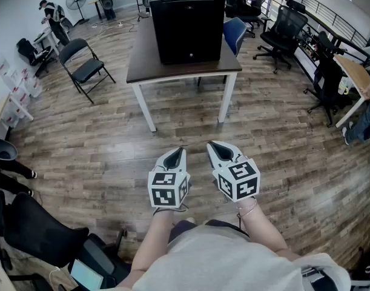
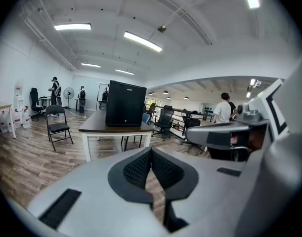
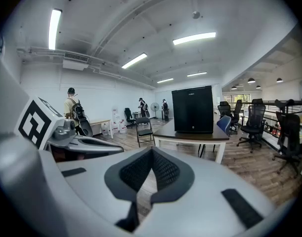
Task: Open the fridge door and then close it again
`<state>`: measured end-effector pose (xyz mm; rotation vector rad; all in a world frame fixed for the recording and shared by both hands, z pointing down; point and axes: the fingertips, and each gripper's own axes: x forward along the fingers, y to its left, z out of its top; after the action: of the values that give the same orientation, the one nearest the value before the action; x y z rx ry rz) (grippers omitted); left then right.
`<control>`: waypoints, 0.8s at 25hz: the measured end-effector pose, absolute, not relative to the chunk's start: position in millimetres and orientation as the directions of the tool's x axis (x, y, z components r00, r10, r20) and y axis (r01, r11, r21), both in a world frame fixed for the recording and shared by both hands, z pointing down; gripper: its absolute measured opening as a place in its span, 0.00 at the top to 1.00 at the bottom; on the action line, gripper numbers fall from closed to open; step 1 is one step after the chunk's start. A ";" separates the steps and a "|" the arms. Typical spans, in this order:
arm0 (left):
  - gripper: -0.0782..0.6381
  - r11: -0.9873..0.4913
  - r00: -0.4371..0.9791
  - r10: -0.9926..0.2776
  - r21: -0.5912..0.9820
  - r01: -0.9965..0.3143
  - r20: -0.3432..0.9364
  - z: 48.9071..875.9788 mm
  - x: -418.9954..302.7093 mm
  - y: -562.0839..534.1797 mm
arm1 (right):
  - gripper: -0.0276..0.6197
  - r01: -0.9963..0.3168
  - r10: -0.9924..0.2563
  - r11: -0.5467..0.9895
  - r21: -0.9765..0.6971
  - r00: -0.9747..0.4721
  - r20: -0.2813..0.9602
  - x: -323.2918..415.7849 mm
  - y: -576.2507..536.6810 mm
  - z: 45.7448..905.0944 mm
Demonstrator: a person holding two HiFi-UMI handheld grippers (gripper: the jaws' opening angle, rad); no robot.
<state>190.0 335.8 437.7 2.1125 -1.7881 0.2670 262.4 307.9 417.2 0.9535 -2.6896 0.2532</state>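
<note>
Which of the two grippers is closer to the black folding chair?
Left. The left gripper is on the folding chair's side of the floor, though still well short of it. The right gripper sits beside the left one, on its far side from the chair.

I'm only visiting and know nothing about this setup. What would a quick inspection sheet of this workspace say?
Surface: dark-topped table with white legs, on a wood floor.
Job's things: black fridge stands on the table, door shut, untouched.
Clutter: nothing seen.
Grippers: left gripper and right gripper both shut and empty, side by side, well short of the table.
Cables: nothing seen.
Surroundings: folding chair left of the table, office chairs to its right, blue chair behind it, a person near the far wall.
</note>
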 end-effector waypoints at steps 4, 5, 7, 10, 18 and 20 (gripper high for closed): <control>0.88 -0.127 0.181 -0.904 0.161 -0.979 0.388 444.5 186.0 341.7 | 0.96 -0.633 -0.578 0.770 -0.079 -0.744 0.335 258.6 313.7 425.7; 0.88 -0.127 0.181 -0.901 0.161 -0.979 0.394 446.0 186.1 342.7 | 0.96 -0.632 -0.576 0.771 -0.079 -0.744 0.339 258.3 314.4 427.0; 0.88 -0.125 0.179 -0.899 0.157 -0.980 0.401 449.4 185.7 343.5 | 0.96 -0.631 -0.574 0.771 -0.078 -0.743 0.343 258.0 314.7 429.5; 0.88 -0.123 0.177 -0.898 0.158 -0.980 0.403 452.5 183.7 340.2 | 0.96 -0.632 -0.575 0.770 -0.080 -0.743 0.342 256.7 311.8 431.5; 0.88 -0.135 0.196 -0.911 0.189 -0.973 0.362 451.4 203.1 341.2 | 0.96 -0.624 -0.571 0.775 -0.094 -0.757 0.317 274.6 316.7 436.5; 0.88 -0.127 0.190 -0.909 0.188 -0.974 0.370 457.9 211.9 343.3 | 0.96 -0.613 -0.556 0.785 -0.092 -0.762 0.333 283.4 321.9 447.1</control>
<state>211.9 343.3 457.9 2.0900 -1.7681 0.2306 283.4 321.9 447.1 0.9015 -2.6884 0.2820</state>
